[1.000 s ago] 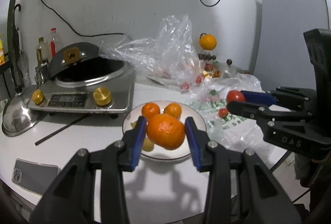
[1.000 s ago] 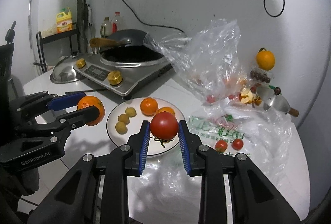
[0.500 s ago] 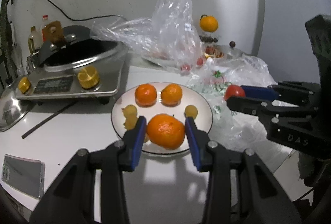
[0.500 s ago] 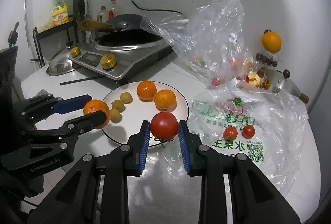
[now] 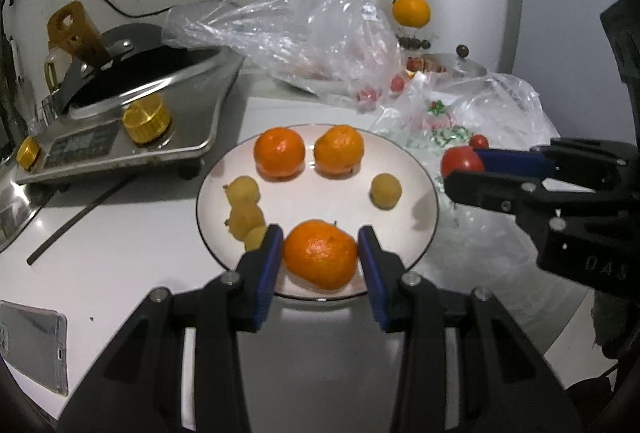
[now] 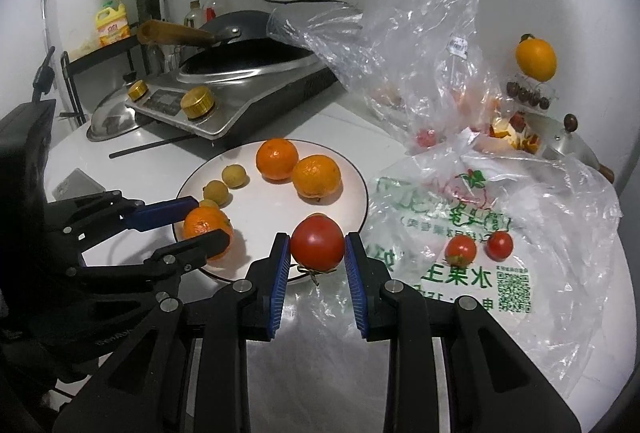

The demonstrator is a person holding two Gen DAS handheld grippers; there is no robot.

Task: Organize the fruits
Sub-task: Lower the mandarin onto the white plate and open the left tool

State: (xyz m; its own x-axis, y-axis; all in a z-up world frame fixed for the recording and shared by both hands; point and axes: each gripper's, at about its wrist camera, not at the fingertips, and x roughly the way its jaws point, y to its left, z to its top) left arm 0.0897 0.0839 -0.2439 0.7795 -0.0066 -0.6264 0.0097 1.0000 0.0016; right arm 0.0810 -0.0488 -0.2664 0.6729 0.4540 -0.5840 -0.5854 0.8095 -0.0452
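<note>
While my left gripper (image 5: 320,253) clamped an orange (image 5: 320,253) over the plate's (image 5: 416,233) near edge, my right gripper (image 6: 317,257) squeezed a tomato (image 6: 317,241) at the plate's rim, beside the bag (image 6: 560,233). Two oranges (image 5: 310,157) lay farther back.

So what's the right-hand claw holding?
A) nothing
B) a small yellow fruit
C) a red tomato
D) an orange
C: the right gripper is clamped on a red tomato at the plate's near edge, while the left gripper holds an orange.
</note>
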